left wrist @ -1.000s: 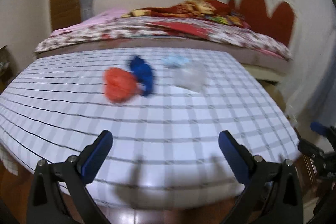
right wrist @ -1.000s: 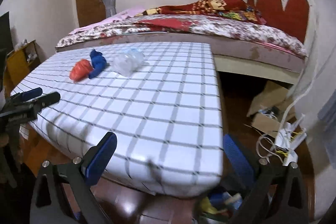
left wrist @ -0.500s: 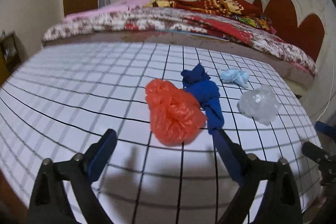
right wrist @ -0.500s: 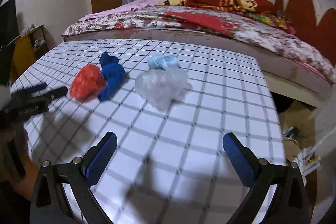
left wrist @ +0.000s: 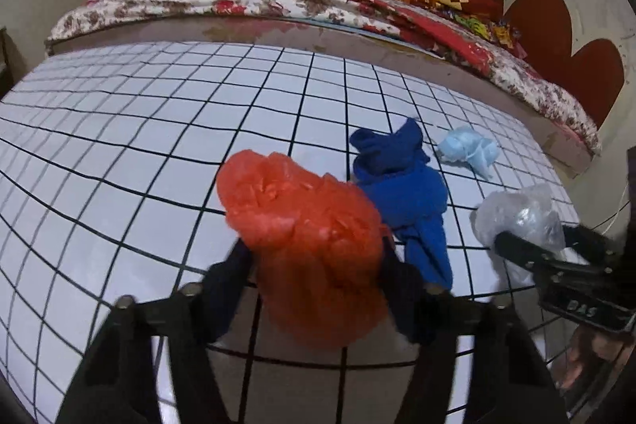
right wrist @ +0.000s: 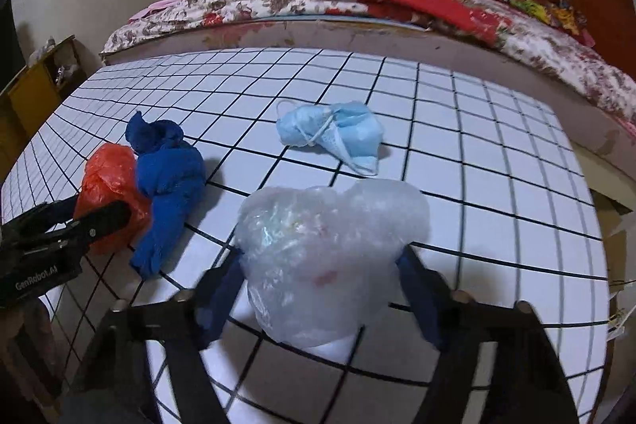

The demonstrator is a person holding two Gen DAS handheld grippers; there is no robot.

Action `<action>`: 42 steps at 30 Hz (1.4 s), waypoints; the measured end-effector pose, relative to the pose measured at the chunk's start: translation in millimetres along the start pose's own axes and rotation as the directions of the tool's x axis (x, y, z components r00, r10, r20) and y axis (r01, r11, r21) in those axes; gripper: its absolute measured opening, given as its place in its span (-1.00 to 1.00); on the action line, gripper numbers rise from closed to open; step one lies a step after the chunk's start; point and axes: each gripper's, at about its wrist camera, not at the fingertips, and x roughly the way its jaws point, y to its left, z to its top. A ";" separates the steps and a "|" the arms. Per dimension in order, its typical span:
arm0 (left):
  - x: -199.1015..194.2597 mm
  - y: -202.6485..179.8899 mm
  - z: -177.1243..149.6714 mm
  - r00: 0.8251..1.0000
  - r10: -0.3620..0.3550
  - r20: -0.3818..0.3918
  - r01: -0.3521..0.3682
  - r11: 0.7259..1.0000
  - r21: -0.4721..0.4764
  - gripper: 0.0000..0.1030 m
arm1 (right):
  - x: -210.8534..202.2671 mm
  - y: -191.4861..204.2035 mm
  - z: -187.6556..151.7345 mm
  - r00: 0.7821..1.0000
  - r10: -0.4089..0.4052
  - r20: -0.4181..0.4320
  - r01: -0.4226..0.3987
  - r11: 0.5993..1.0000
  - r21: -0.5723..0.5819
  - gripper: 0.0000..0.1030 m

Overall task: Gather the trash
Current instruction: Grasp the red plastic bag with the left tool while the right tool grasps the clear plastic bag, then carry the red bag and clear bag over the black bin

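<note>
Two jaws of the left gripper [left wrist: 314, 265] are closing around the orange bag [left wrist: 306, 245] between them on the checked counter [left wrist: 119, 153]; a blue cloth [left wrist: 405, 193] lies just right

Right view: the right gripper [right wrist: 322, 285] jaws are closing around the clear bag [right wrist: 322, 249] between them, a face mask [right wrist: 338, 134] beyond

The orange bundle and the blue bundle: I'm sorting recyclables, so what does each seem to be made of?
The orange bundle looks like thin plastic film, probably a crumpled bag: glossy, slightly see-through, with sharp crinkles catching light. The blue bundle looks like cloth, perhaps knit: matte, with soft rounded folds and no shine. I can't tell what fibre it is.
</note>
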 end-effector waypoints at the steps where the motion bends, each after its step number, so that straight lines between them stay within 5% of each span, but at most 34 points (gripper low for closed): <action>1: -1.2 1.3 -0.2 1.000 -0.007 0.004 0.007 1.000 -0.002 -0.06 | 0.1 1.2 -1.1 1.000 0.004 0.001 -0.004 1.000 0.001 0.06; 5: -12.1 2.4 -2.5 0.999 -0.011 0.042 0.011 1.000 0.017 -0.22 | -8.0 6.6 -5.3 1.000 0.014 0.020 -0.014 1.000 -0.011 -0.11; 17: -68.1 -16.9 -22.0 0.991 0.006 0.131 -0.024 0.990 0.136 -0.23 | -82.0 -1.3 -32.7 0.993 -0.007 0.122 0.010 1.000 -0.021 -0.11; 42: -157.1 -147.3 -78.8 0.964 -0.179 0.199 0.100 0.931 0.351 -0.23 | -234.1 -70.4 -123.8 0.960 -0.110 0.259 0.084 0.991 0.108 -0.11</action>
